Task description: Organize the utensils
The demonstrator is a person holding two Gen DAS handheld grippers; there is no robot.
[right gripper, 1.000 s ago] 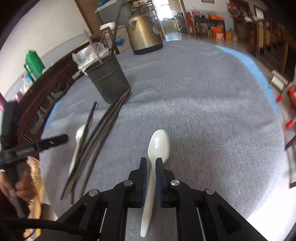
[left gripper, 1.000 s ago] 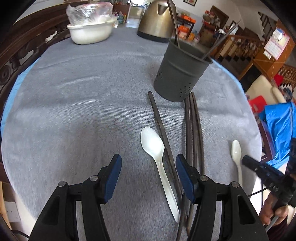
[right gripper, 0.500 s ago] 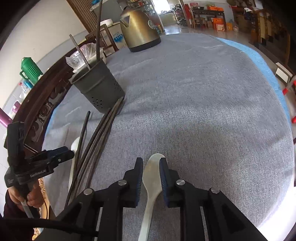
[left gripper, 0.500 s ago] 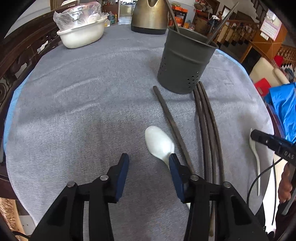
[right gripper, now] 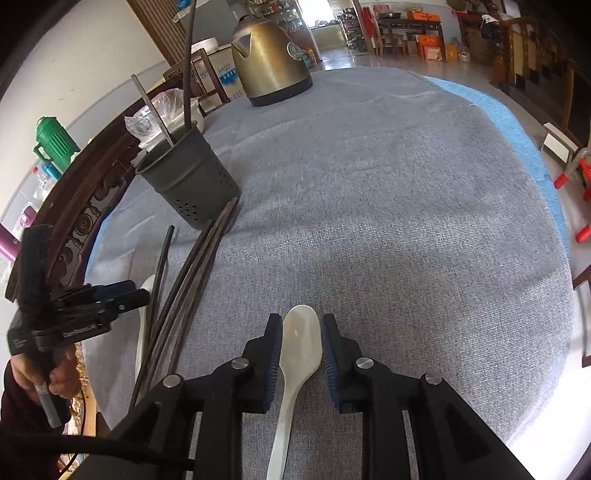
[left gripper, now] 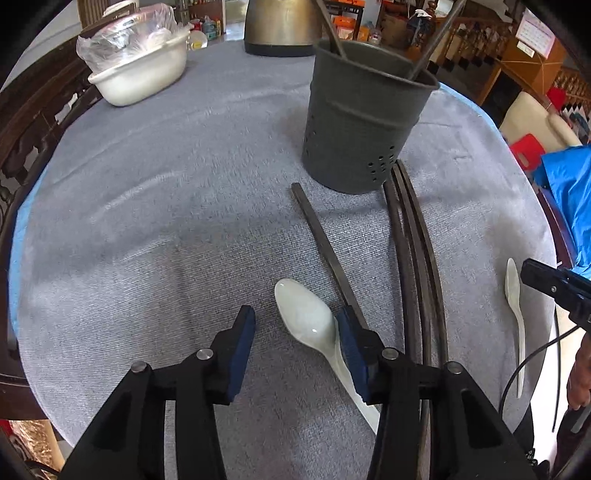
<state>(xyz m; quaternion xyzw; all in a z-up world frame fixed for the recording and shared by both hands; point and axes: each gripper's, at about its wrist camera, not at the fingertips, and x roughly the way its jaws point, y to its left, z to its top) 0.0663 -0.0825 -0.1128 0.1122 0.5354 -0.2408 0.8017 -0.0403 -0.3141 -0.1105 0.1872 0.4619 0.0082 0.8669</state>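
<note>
Straddling spoon (right gripper: 300, 341), right gripper (right gripper: 300, 354) agape

The left tongs (left gripper: 295, 332) hide part of 1 white spoon's (left gripper: 306, 317) handle; the holder (left gripper: 365, 122) hides its chopsticks' lower ends.

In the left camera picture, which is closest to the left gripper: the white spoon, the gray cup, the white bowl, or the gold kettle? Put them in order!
From the left gripper:
1. White spoon, between the open fingers, lying near the right one.
2. Gray cup, ahead and right, with chopsticks standing in it.
3. White bowl, far left, plastic-covered.
4. Gold kettle, at the back, behind the cup.
</note>
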